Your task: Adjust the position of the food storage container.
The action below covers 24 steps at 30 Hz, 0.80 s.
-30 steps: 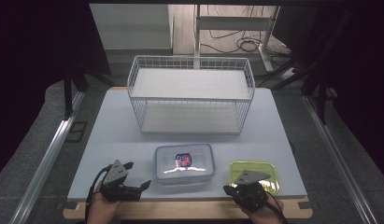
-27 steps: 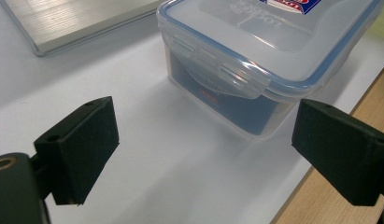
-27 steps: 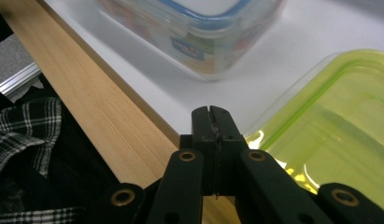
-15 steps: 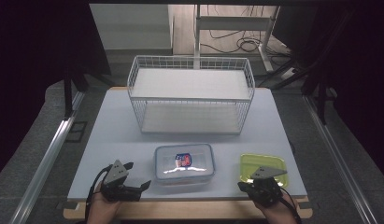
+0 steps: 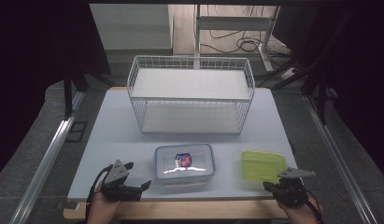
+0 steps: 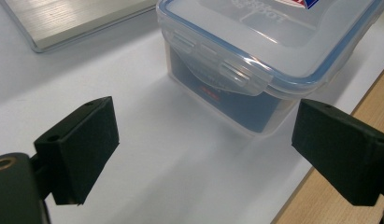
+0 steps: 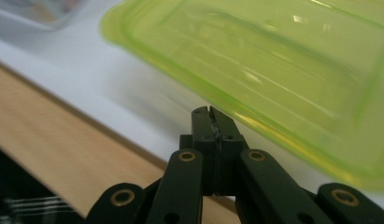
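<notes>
A clear lidded container (image 5: 184, 164) with a blue seal sits at the front middle of the white table (image 5: 115, 135); something red and blue is inside. My left gripper (image 5: 138, 175) rests open just left of it, and the container's latch side (image 6: 217, 74) lies ahead of the wide-apart jaws (image 6: 213, 149). A yellow-green container (image 5: 263, 164) lies at the front right. My right gripper (image 5: 270, 185) is shut, its tips (image 7: 211, 114) right at the near rim of that green container (image 7: 273, 56). Nothing shows between them.
A white wire basket (image 5: 189, 99) stands empty at the back middle of the table. A wooden strip (image 5: 189, 210) runs along the front edge under both hands. Metal rails flank the table, and cables lie on the floor beyond.
My right gripper has moved right along the front edge. The green container now lies a little further right, away from the clear one. The left gripper has stayed still.
</notes>
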{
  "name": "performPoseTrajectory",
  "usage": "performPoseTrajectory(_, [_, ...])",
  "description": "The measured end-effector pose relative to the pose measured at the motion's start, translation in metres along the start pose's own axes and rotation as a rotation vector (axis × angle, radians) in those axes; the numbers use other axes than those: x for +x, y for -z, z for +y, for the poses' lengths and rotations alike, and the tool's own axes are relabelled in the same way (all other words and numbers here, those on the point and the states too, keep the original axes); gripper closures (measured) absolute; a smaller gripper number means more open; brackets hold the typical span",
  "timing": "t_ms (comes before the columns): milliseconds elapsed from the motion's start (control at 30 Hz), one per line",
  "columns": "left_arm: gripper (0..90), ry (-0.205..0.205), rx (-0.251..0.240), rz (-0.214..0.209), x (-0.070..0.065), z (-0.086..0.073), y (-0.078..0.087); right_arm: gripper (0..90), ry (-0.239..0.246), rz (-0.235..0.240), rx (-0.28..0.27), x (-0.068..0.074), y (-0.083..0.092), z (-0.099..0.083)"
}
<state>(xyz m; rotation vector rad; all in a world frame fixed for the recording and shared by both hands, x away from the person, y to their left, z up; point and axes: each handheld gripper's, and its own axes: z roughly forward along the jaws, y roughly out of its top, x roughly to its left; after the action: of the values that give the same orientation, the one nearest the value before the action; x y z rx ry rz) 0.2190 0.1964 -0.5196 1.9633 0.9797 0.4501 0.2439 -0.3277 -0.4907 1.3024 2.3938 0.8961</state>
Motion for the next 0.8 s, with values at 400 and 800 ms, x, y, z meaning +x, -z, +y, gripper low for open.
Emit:
performPoseTrajectory(400, [7.6, -0.003, 0.006, 0.002, 0.000, 0.000, -0.001, 88.8, 0.036, 0.121, -0.021, 0.022, -0.001, 0.013])
performPoseTrajectory(800, [7.6, 0.004, 0.004, -0.002, 0.001, 0.000, -0.002, 89.0, 0.135, 0.103, -0.027, 0.044, -0.047, 0.064])
